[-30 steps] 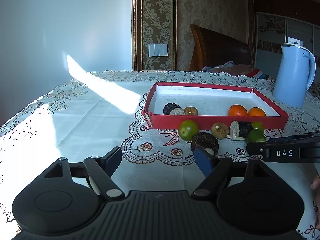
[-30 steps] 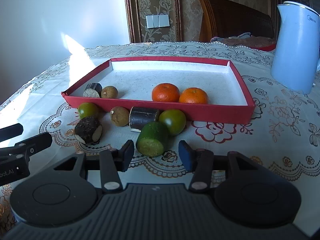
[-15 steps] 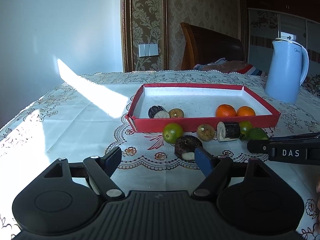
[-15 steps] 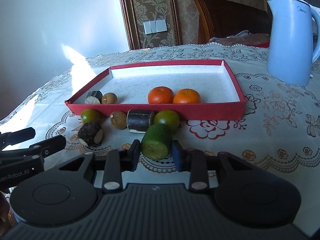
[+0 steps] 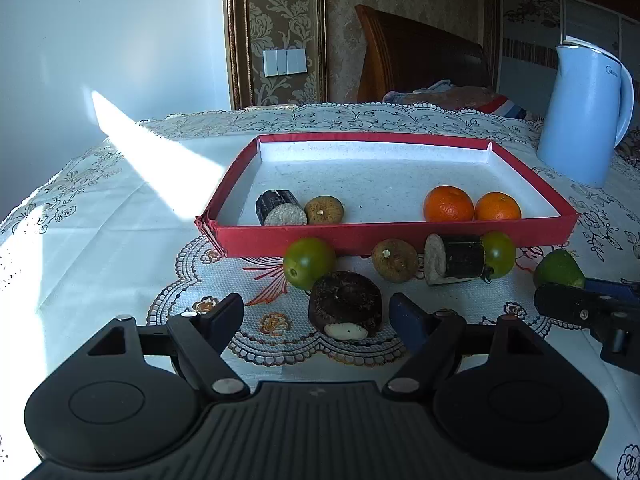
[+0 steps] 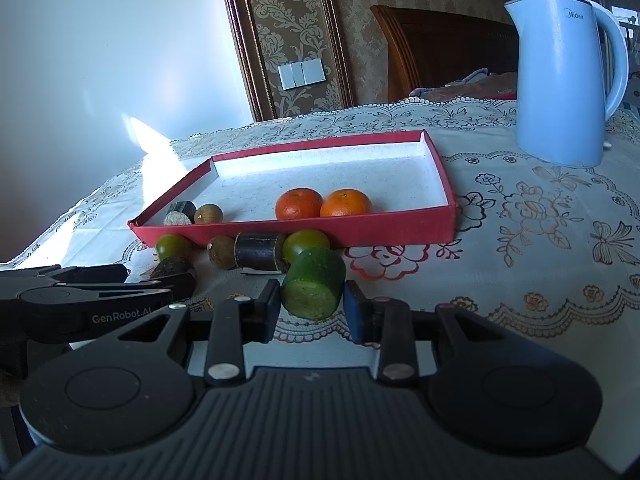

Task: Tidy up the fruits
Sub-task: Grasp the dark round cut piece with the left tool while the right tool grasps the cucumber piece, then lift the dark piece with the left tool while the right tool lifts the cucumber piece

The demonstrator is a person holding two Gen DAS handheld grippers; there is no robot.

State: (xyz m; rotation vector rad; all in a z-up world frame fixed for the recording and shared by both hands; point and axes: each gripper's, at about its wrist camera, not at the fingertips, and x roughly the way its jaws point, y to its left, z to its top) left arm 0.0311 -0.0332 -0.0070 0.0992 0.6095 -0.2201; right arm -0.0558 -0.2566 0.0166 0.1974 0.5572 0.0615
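Sunlit lace tablecloth (image 5: 100, 220) covers the table, with a bright streak of light across its far left. On the near left, the left gripper (image 5: 316, 316) hangs low over the cloth with its jaws spread wide; a dark brown round fruit (image 5: 345, 307) sits between them, closer to the right finger, and neither finger touches it. Beyond it lies the red tray (image 5: 392, 234), its front wall facing the grippers. Inside the tray, at the near left, a dark cylinder piece (image 5: 280, 209) rests touching a small brown fruit (image 5: 324, 210); toward the near right, two oranges (image 5: 449, 204) sit side by side. Along the outside of the tray's front wall runs a row: a green round fruit (image 5: 309, 262), another brown fruit (image 5: 394, 260), a dark cane-like piece (image 5: 456, 258) lying on its side, and a second green fruit (image 5: 498, 254) pressed against its end. Nearer and to the right, the right gripper (image 6: 311, 306) has its fingers narrowed around a green cucumber-like chunk (image 6: 314, 288), the cut face toward the camera; whether the pads actually press it cannot be told. Far right, a pale blue kettle (image 6: 564, 80) stands on the cloth, well apart from the tray.
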